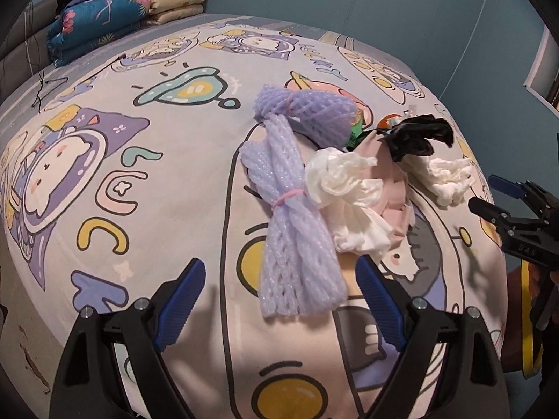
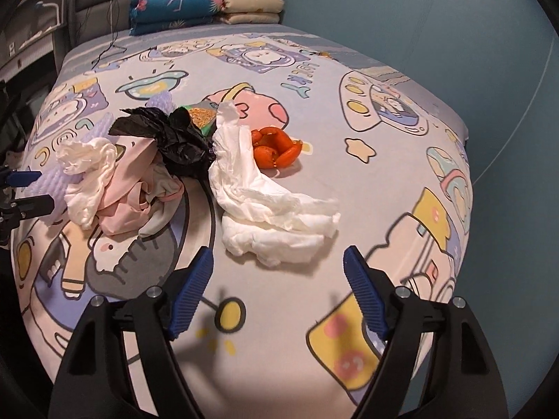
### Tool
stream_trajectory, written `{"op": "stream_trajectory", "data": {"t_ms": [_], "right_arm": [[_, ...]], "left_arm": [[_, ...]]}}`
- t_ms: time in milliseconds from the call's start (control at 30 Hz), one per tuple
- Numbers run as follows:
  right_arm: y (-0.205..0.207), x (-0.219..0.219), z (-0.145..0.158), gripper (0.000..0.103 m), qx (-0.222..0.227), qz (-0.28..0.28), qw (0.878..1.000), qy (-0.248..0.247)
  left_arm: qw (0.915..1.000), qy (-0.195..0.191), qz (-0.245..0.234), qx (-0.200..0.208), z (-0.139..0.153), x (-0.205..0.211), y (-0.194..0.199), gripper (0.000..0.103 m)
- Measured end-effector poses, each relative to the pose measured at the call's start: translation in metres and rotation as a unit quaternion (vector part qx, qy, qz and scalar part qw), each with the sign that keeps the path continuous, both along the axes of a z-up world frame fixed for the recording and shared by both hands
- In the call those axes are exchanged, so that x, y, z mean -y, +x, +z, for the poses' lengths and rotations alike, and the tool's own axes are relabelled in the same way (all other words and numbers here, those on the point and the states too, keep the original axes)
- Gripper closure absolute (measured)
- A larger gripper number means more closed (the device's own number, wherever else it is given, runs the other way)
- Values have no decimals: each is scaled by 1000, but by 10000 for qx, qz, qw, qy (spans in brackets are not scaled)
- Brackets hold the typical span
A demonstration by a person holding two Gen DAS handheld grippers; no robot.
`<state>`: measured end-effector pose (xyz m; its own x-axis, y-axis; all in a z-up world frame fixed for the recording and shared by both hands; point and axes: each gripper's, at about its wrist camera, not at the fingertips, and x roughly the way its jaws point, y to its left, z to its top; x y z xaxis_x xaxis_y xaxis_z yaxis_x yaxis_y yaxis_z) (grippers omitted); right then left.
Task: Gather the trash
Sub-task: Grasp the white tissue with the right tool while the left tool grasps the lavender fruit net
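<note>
the bed (image 1: 104, 181) fills both views, its cartoon sheet bare but for a loose heap of trash near the middle and foot. folded quilts (image 1: 101, 24) sit at the far end, well apart from it.

largest in the heap is the foam net (image 1: 297, 244), a lilac bundle tied with a pink band, lying just ahead of the left tongs (image 1: 279, 293). it looks light, springy and compressible; a grip across the banded waist would likely hold best. beside it, touching, lies a crumpled tissue (image 1: 346, 192) over a pink wrapper (image 2: 129, 181). a second, longer tissue (image 2: 272, 209) lies just ahead of the right tongs (image 2: 279, 279); it looks weightless, soft and easy to tear, so a pinch on its thick bunched middle seems safest. the black bag (image 2: 174, 139) is thin and slippery, probably best taken at a fold. the orange peels (image 2: 276, 150), smallest, are stiffer and curl apart.

both tongs stand released, with nothing between their blue pads (image 2: 192, 289).
</note>
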<state>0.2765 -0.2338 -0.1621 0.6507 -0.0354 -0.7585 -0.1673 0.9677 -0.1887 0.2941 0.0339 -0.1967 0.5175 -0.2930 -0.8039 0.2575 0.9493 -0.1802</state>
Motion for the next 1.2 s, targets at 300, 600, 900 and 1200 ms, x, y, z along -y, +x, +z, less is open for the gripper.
{"op": "stream_trajectory", "data": {"t_ms": [300,600,900,1200], "right_arm": [[33,-15,-15,29,-117,202,9992,-311],[71,-14,-34,31,-382,107,9986,-342],[79,-6,-28,74,-404,-144,9990,104],[65,-10,-14,88,-143,-103,9996,216]], "left_arm": [[9996,-66,113,-241,-13,-2,15,25],[9990,-102,174,-399,-18,-2,34,41],[9981,-317,190,-488,-15,-7,42,73],[9987,-233,246,-393,-10,-6,36,78]]}}
